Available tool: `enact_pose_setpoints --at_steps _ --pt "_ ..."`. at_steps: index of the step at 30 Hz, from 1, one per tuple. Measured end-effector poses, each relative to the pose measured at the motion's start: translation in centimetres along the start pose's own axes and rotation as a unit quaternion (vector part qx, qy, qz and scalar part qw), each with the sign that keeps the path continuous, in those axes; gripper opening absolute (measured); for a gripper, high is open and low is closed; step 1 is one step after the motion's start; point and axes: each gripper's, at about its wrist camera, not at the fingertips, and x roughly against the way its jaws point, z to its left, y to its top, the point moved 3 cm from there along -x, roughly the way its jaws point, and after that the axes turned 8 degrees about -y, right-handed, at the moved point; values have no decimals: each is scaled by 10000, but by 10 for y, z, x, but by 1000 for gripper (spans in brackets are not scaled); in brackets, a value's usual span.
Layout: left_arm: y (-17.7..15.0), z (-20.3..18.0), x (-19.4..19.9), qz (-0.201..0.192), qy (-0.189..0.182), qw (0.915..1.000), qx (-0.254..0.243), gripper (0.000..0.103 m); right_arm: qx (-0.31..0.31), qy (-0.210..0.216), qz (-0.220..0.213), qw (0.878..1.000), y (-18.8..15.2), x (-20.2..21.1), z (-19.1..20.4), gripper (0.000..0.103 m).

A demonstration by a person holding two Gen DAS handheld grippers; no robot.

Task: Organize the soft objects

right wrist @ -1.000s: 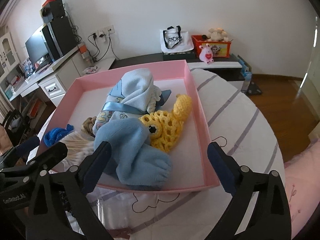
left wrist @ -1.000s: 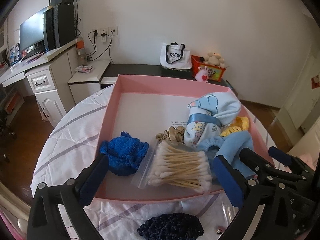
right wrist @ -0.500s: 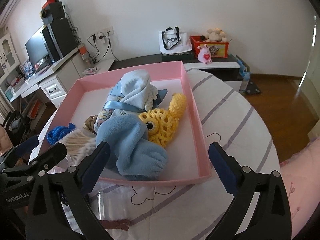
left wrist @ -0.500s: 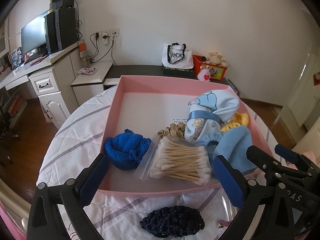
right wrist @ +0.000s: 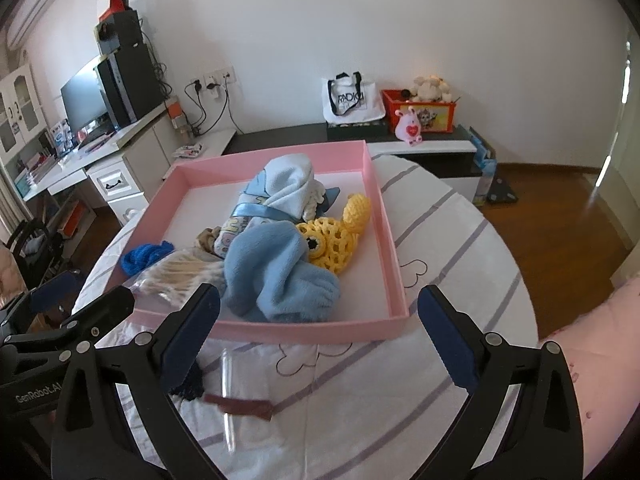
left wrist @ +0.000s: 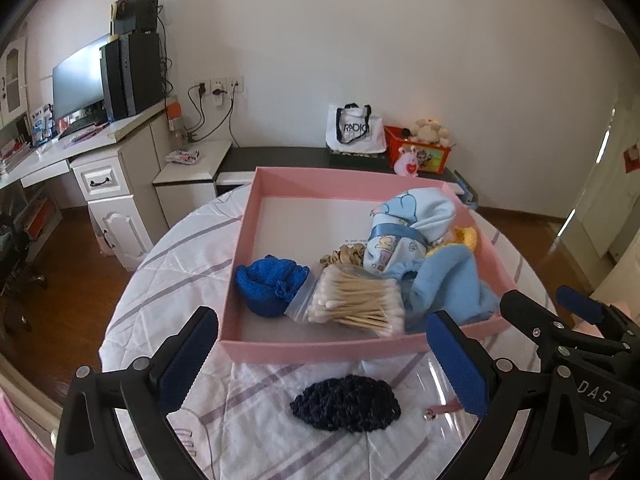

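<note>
Both tongs, left [left wrist: 322,354] and right [right wrist: 318,326], hang spread and empty. A dark knitted piece [left wrist: 346,403] lies on the counter [left wrist: 180,264] between the left tongs (untouched), and the pink box [right wrist: 394,256] of soft things sits just beyond both.

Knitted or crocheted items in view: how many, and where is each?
3: bright blue knit at the pink tray's left; yellow crochet toy at its right; dark navy knit on the tablecloth outside. Others may be hidden.

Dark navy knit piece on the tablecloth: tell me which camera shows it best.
Left wrist view: the dark navy knit piece lies whole and unobstructed between the open fingers, outside the pink box. The right wrist view shows only a dark sliver beside its left finger.
</note>
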Motion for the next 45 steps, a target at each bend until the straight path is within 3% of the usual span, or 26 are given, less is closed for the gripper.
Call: enact_pose_setpoints --at_steps 25,45 --pt "-53 -15 129 -913 77 9958 11 103 190 123 -926 9954 -29 120 4 103" --pt "-79 -35 199 -1666 25 9857 -251 103 223 182 -1755 9841 -41 198 5 103"
